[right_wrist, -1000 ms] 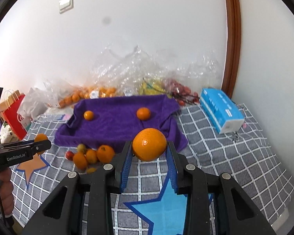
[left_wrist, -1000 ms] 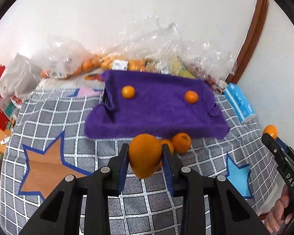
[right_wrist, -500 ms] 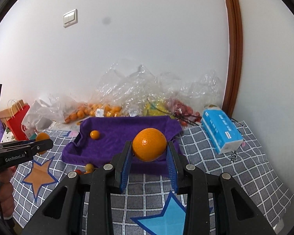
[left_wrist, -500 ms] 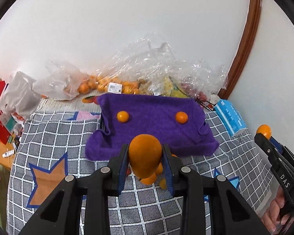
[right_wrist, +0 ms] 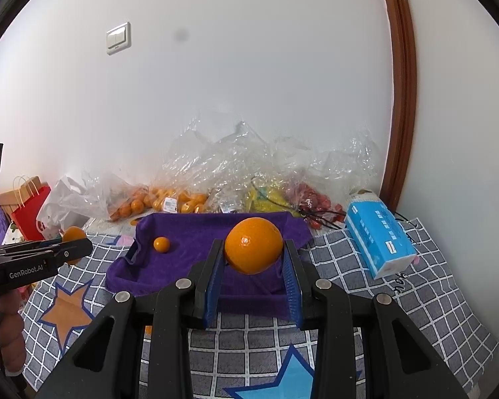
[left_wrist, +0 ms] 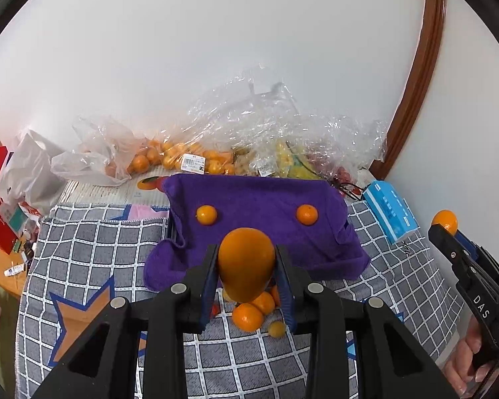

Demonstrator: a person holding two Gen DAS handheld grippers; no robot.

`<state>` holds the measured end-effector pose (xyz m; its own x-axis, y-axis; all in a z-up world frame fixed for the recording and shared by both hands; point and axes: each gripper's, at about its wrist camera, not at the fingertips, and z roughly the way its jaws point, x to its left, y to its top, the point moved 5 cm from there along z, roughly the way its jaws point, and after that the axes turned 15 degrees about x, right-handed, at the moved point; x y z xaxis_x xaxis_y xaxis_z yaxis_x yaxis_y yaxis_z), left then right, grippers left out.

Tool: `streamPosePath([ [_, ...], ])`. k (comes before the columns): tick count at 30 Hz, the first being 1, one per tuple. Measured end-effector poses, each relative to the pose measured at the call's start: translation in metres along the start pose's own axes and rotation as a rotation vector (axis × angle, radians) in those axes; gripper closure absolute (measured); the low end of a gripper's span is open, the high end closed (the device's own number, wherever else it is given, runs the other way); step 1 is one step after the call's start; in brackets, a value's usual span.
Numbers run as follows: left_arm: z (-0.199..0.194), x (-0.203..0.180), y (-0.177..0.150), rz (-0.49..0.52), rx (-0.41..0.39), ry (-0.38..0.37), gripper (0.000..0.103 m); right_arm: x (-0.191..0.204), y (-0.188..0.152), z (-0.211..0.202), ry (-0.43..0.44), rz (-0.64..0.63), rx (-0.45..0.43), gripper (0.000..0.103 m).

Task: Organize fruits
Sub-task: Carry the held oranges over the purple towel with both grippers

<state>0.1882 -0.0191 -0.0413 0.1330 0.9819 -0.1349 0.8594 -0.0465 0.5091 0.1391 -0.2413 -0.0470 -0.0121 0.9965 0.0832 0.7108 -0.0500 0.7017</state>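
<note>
Presently an orange is gripped in each hand-held gripper: the left hand-held gripper (left_wrist: 248, 277) is closed on an elongated orange (left_wrist: 246, 264), and the right hand-held gripper (right_wrist: 253, 271) is closed on a rounder orange (right_wrist: 253, 245); both fruits are held raised in front of the purple towel (left_wrist: 266, 232) spread on the grid-patterned cloth (left_wrist: 93, 252). The task is judged to be at an early-to-middle stage; two small oranges (left_wrist: 206, 214) are already laid apart on the towel, two more are in hand and not yet set down, and a loose cluster of small fruit (left_wrist: 254, 309) is left on the cloth just in front of the towel's near edge. Bagged oranges (left_wrist: 169, 159) and other fruit under clear plastic wrap (right_wrist: 249, 166) remain along the wall, untouched as far as can be told.

By the left wrist view both placed oranges and the loose cluster are shown; in the right wrist view only one small orange (right_wrist: 161, 244) on the towel is seen, the other being hidden behind the held fruit, and the cluster is almost wholly hidden by the gripper body. By the right wrist view a wall switch (right_wrist: 118, 38) and red fruit (right_wrist: 316, 202) beside the blue tissue box (right_wrist: 379, 237) are shown more plainly; whether the surface is a worktop or a bed cannot be told.
</note>
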Motion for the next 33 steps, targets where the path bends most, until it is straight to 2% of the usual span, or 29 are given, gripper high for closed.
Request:
streamPosePath([
  [18, 0.009, -0.007, 0.022, 0.004, 0.000, 0.005, 0.072, -0.008, 0.019, 0.014, 0.009, 0.015, -0.004, 0.069],
  [33, 0.027, 0.005, 0.038, -0.018, 0.026, 0.022, 0.072, -0.011, 0.029, 0.040, 0.018, 0.030, 0.024, 0.069],
])
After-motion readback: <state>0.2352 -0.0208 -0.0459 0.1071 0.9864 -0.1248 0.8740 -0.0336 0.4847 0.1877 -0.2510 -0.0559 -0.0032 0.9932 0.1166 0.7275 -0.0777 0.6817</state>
